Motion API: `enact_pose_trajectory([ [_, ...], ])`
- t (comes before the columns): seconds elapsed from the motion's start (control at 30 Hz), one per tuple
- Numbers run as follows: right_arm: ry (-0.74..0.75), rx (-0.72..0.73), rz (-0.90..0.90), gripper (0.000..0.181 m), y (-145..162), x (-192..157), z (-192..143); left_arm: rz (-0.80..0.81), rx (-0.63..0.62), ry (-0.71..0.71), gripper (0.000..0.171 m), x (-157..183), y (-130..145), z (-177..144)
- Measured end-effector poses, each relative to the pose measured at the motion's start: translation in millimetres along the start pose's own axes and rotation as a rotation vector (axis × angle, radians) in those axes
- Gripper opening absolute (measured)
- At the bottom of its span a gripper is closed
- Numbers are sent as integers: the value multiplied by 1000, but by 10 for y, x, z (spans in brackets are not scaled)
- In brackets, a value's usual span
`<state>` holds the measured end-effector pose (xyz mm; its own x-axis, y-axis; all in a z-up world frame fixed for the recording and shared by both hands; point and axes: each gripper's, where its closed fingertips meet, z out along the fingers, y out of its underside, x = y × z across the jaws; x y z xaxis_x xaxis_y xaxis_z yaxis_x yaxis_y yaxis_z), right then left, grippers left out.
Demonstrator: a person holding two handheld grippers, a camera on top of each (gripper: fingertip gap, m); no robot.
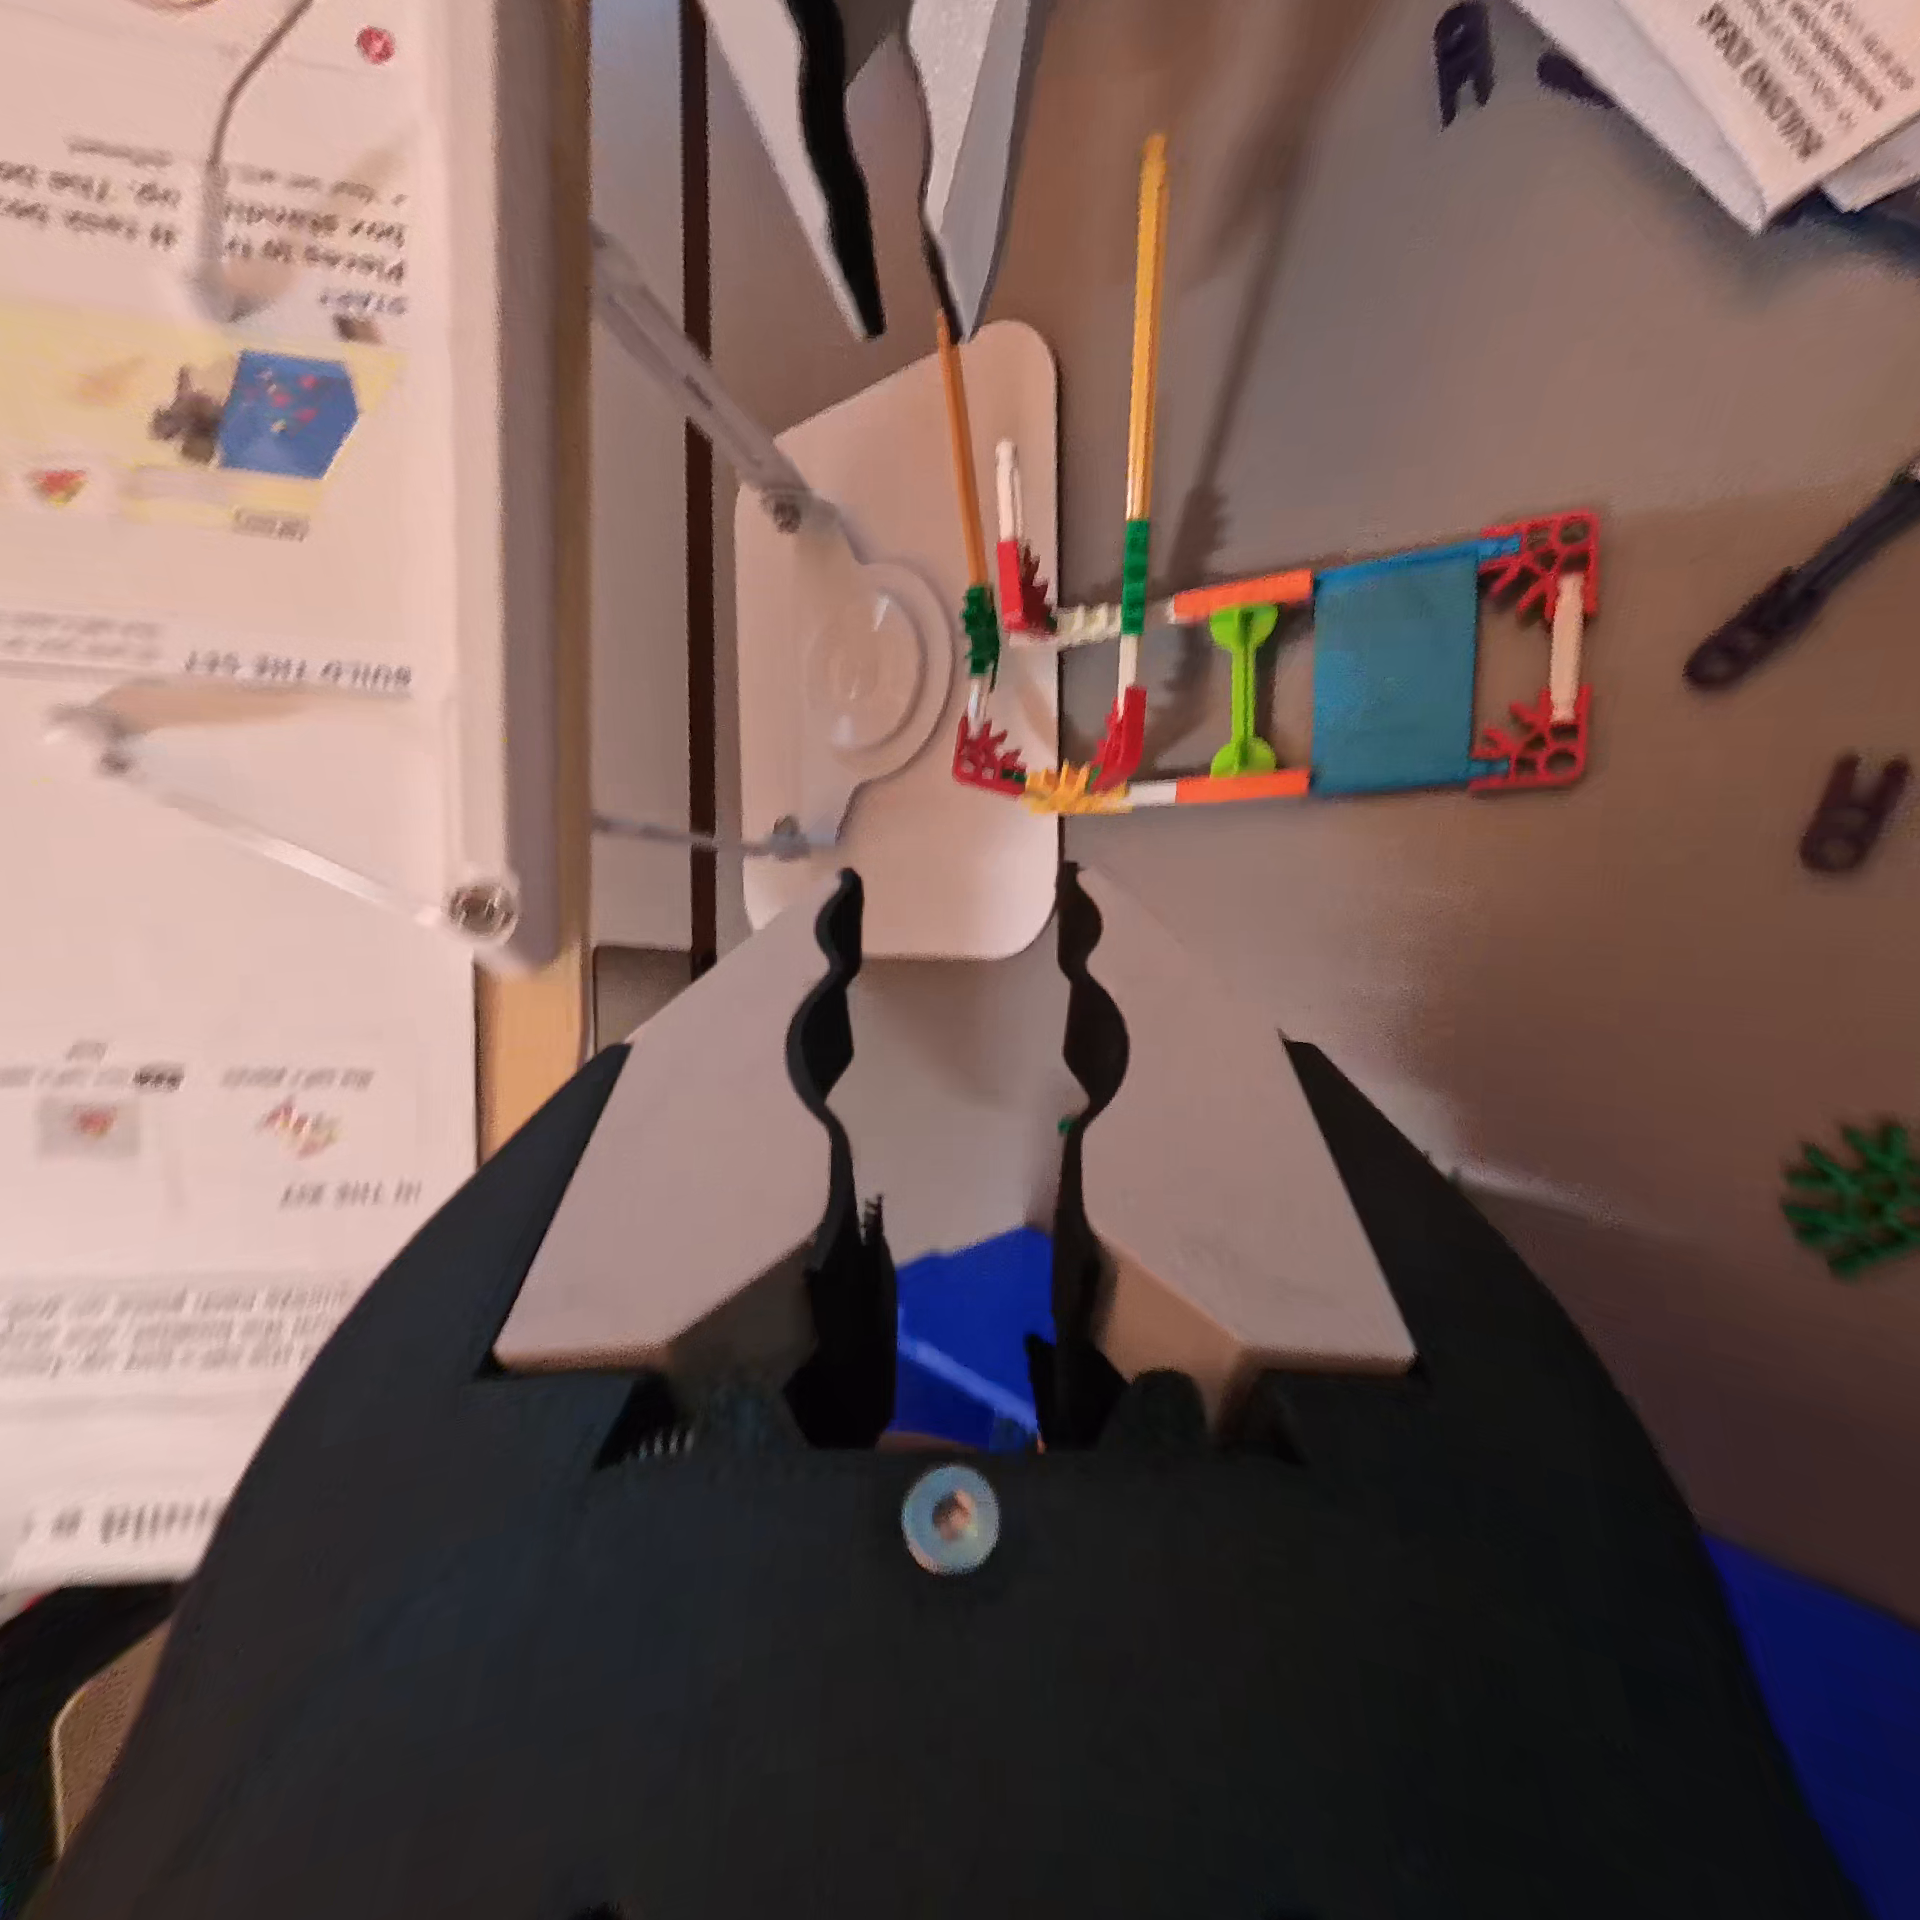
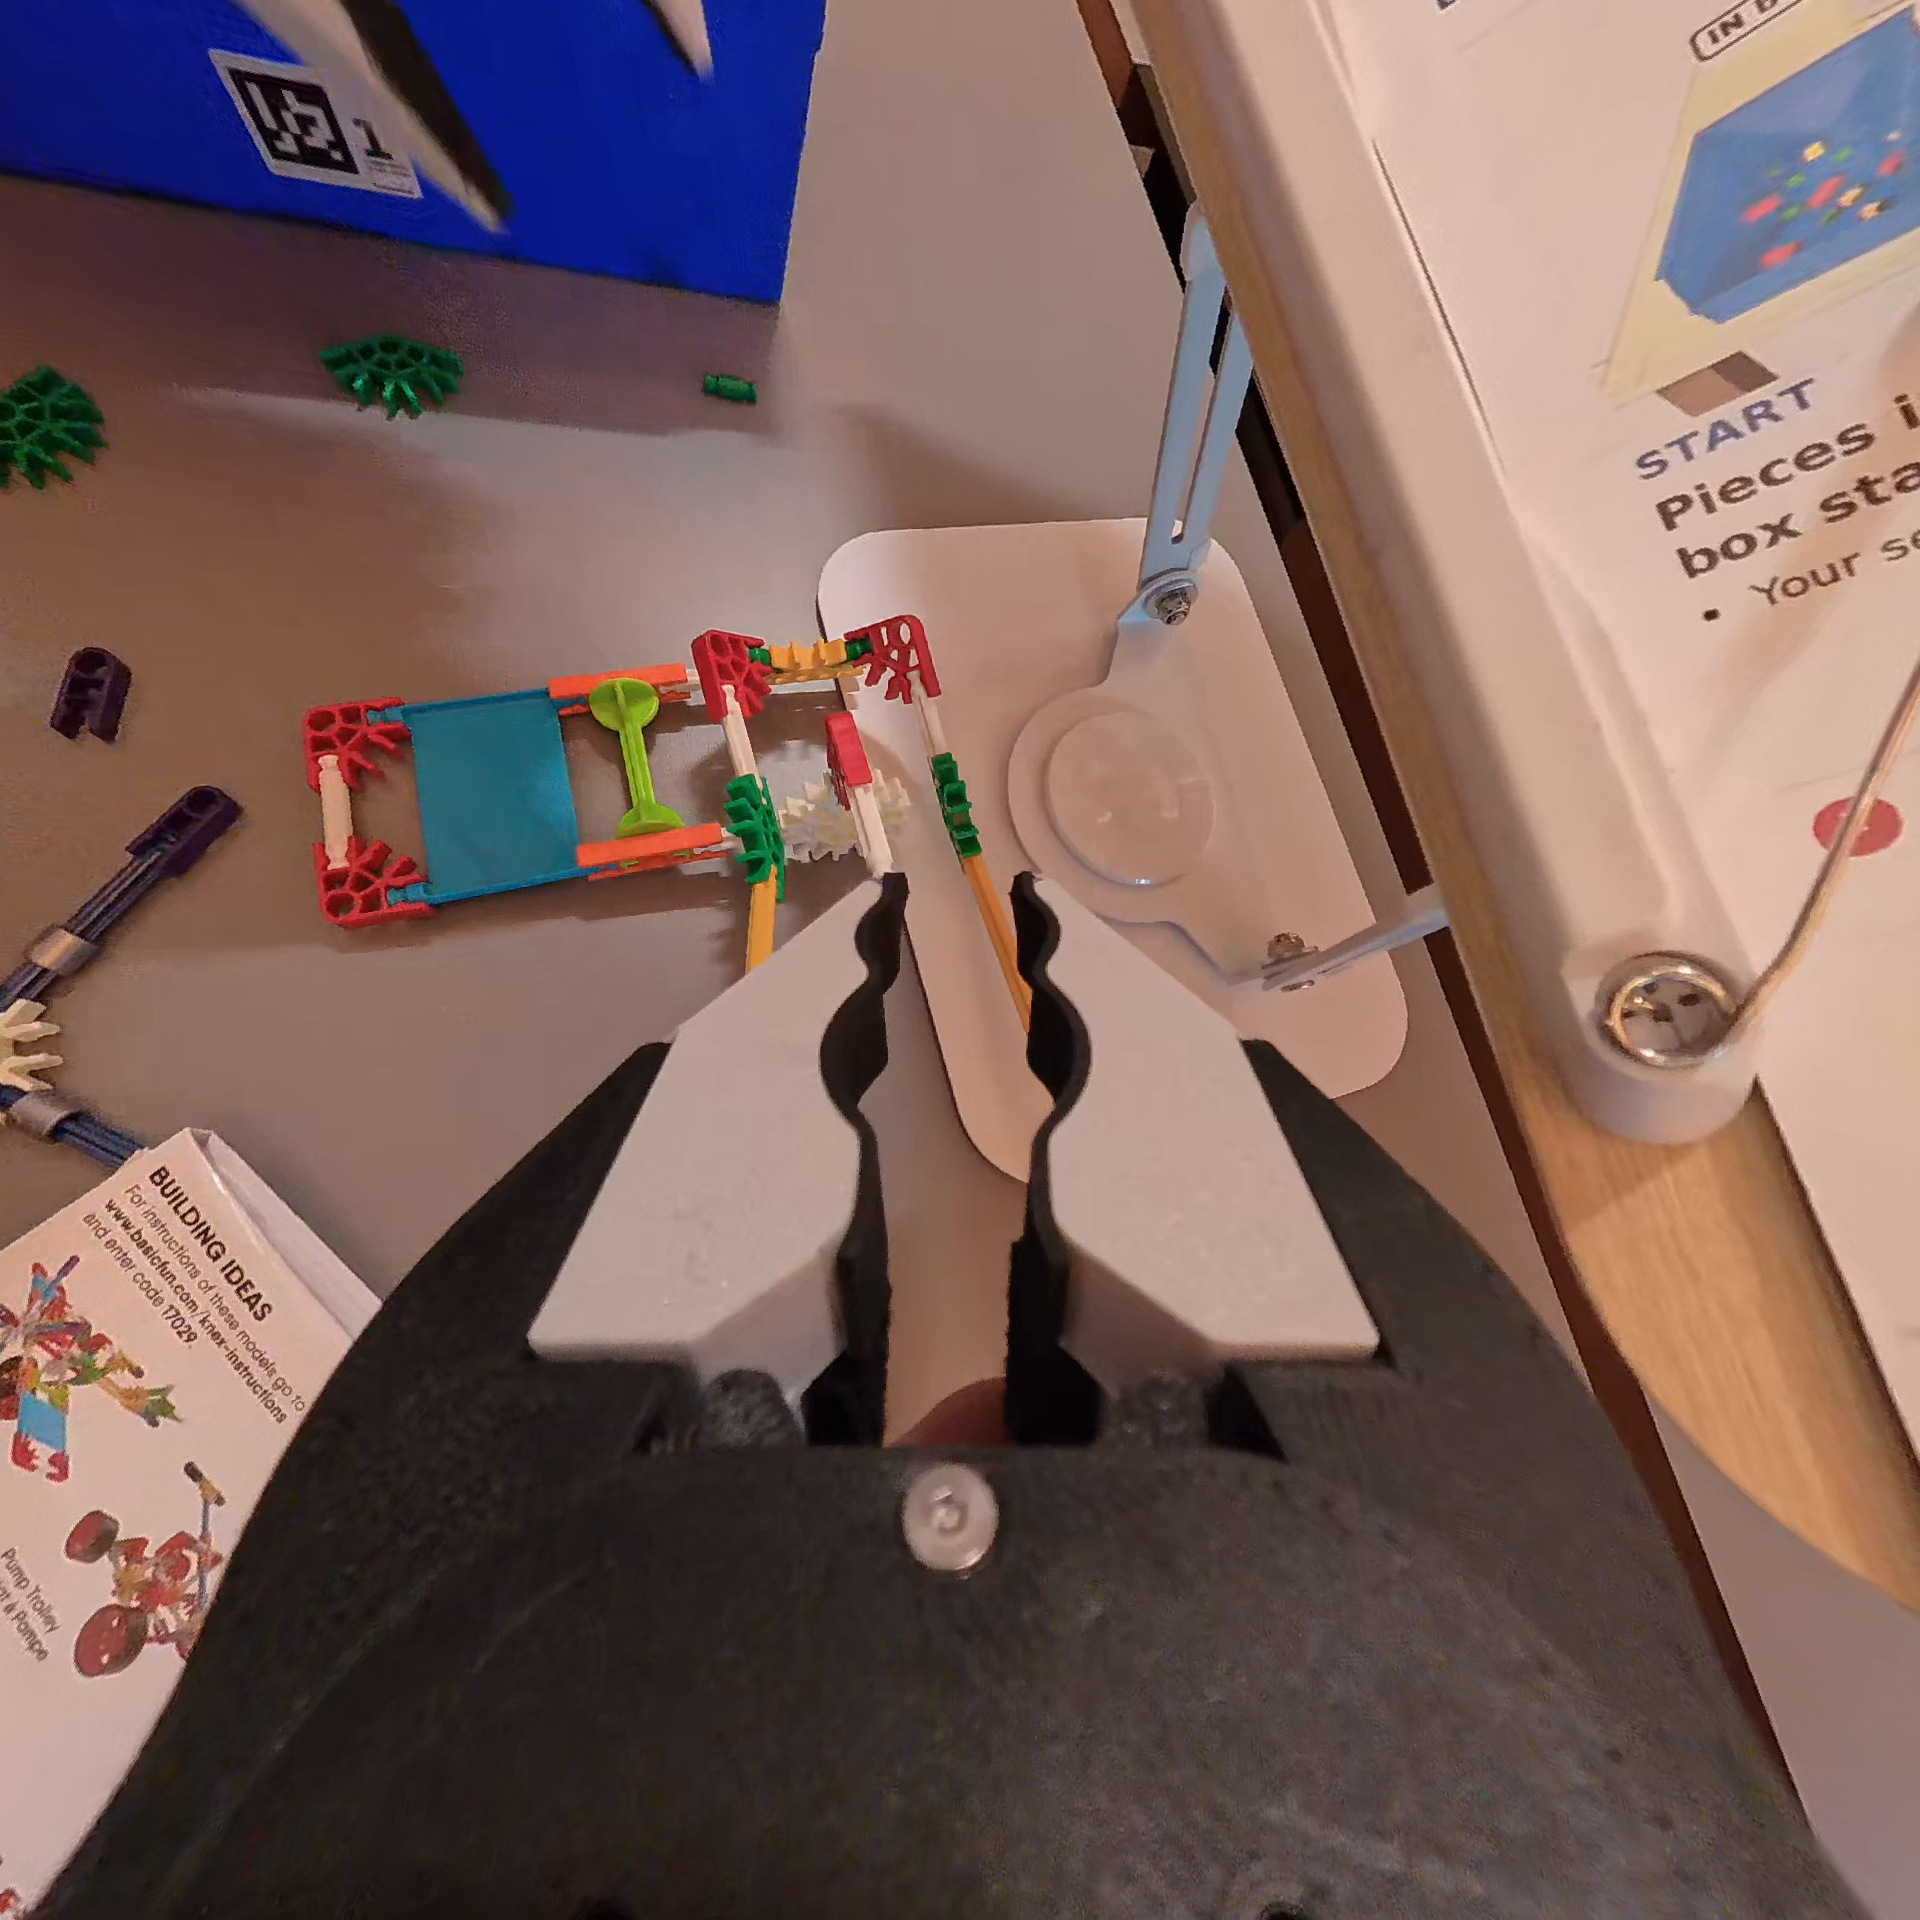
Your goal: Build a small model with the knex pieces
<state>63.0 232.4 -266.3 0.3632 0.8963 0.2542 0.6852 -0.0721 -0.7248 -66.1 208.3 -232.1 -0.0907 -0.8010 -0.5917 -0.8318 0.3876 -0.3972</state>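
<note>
A small construction-toy model (image 1: 1392, 675) lies on the grey table: red corner connectors, a teal panel, orange rods and a lime spool. Two long yellow rods (image 1: 1145, 332) rise from its green connectors. It also shows in the right wrist view (image 2: 488, 795). My left gripper (image 1: 961, 894) is open and empty, over the white base plate (image 1: 925, 468), just short of the model's near end. My right gripper (image 2: 958, 888) is open around one yellow rod (image 2: 992, 935), which lies against the right-hand finger pad (image 2: 1049, 997). A short white rod (image 2: 868, 821) ends at the left-hand fingertip.
A clear stand (image 2: 1132, 800) on the plate props up a white instruction board (image 2: 1662, 520). A blue bin (image 2: 582, 135) stands behind. Loose green connectors (image 2: 393, 372), purple pieces (image 2: 91, 694) and a dark rod assembly (image 2: 125, 883) lie around. A booklet (image 2: 135, 1382) lies near. There is about 15 cm between the tips of the two grippers. To reach the short white rod (image 2: 868, 821) in a straight line is about 4 cm for my right fingers, about 12 cm for my left.
</note>
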Motion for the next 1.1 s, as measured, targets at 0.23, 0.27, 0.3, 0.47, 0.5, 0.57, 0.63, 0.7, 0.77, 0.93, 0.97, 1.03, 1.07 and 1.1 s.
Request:
enact_pose_trajectory([
  [0.23, -3, -23, -8, 20, 54, -9, 33, -104, -155, -62, 31, -86, 656, -692],
  [0.27, -3, -25, -10, 20, 58, -10, 35, -120, -172, -63, 33, -71, 750, -793],
  [0.3, -2, -28, -11, 20, 62, -10, 37, -131, -190, -78, 33, -77, 853, -889],
  [0.47, -6, -43, -16, 19, 91, -27, 64, -216, -331, -59, 30, 65, 1491, -1234],
  [0.5, -6, -47, -17, 19, 99, -30, 72, -237, -358, -49, 29, 103, 1619, -1278],
  [0.57, -10, -53, -17, 20, 116, -39, 89, -269, -398, -28, 26, 184, 1849, -1335],
  [0.63, -13, -63, -18, 20, 139, -49, 109, -299, -434, 7, 24, 284, 2058, -1356],
  [0.7, -16, -72, -20, 20, 158, -60, 126, -329, -445, 45, 24, 371, 2206, -1331],
  [0.77, -20, -78, -21, 20, 173, -70, 142, -356, -426, 106, 28, 475, 2261, -1233],
  [0.93, -30, -95, -22, 20, 213, -95, 189, -356, -349, 155, 28, 520, 2213, -732],
  [0.97, -31, -99, -24, 20, 219, -102, 197, -350, -345, 165, 29, 528, 2220, -623],
  [1.03, -32, -105, -29, 20, 227, -110, 206, -327, -323, 153, 28, 487, 2227, -432],
  [1.07, -31, -107, -31, 20, 228, -111, 206, -319, -329, 162, 29, 494, 2252, -363],
  [1.1, -31, -108, -32, 20, 228, -110, 204, -314, -334, 184, 29, 522, 2273, -307],
])
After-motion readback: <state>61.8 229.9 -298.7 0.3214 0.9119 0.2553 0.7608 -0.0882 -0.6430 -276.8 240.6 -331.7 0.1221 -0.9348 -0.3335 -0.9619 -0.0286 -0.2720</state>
